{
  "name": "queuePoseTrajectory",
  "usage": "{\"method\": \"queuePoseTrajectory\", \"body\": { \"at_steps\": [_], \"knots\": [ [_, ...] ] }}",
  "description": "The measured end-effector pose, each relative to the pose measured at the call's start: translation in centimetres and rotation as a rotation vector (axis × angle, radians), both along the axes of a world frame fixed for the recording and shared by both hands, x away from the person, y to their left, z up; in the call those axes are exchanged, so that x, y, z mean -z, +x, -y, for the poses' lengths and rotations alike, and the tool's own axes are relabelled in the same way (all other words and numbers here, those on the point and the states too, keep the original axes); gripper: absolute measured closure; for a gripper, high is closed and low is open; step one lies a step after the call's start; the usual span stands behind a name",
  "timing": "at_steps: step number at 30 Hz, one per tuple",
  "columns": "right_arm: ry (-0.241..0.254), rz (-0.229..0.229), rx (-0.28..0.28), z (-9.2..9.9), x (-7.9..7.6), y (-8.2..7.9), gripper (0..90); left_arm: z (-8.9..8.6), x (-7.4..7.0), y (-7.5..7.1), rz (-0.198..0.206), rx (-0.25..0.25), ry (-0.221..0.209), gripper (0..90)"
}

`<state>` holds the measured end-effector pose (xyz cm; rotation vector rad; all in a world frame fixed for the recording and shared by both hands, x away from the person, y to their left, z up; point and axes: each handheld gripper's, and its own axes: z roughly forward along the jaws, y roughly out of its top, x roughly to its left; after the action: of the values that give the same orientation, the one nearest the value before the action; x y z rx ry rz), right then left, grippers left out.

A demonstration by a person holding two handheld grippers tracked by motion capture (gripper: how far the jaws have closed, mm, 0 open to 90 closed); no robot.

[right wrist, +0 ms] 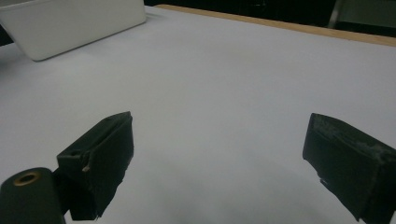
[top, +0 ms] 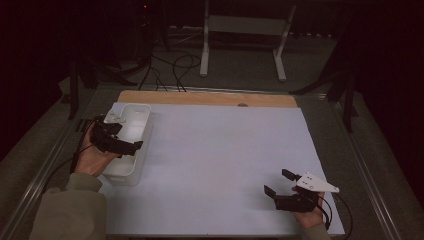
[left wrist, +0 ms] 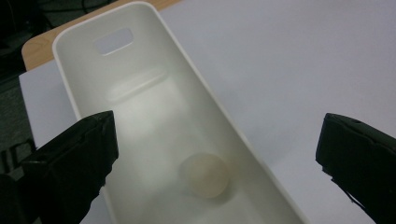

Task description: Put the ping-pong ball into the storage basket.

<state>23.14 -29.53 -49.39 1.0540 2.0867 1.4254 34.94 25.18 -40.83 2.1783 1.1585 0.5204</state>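
A white oblong bin (top: 140, 112) stands at the left edge of the white mat. Inside it, near its close end, lies a pale round ball (left wrist: 204, 175); the bin (left wrist: 140, 107) has a handle slot in its far wall. My left gripper (top: 127, 136) hovers over the bin, open, its jaws wide apart on either side of the ball (left wrist: 217, 140) and not touching it. My right gripper (top: 276, 181) is held low over the mat at the front right, open with nothing between its jaws (right wrist: 217, 140). The bin (right wrist: 70, 23) shows far off in the right gripper view.
The white mat (top: 225, 160) covers a wooden table whose bare strip (top: 200, 97) runs along the far edge. Beyond the table are a white stand (top: 240, 30) and cables (top: 175, 65) on the floor. Metal rails flank the table.
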Motion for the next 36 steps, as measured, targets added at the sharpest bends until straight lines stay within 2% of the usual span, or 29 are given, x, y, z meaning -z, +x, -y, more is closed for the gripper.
{"method": "queuePoseTrajectory", "body": {
  "at_steps": [8,15,23,36],
  "knots": [
    [-0.001,0.002,0.001,0.0,0.0,0.0,8.0,0.4,0.4,-0.6,0.022,0.003,-0.021,0.0],
    [0.0,0.001,0.001,0.0,0.0,0.0,8.0,0.9,0.6,-1.0,0.039,0.013,-0.02,0.0],
    [0.002,0.002,0.006,0.0,0.0,0.0,8.0,1.1,0.8,-1.8,0.068,0.014,-0.047,0.0],
    [0.003,0.001,0.007,0.0,0.0,0.0,8.0,1.2,1.6,-3.0,0.085,0.026,-0.08,0.0]
  ]
}}
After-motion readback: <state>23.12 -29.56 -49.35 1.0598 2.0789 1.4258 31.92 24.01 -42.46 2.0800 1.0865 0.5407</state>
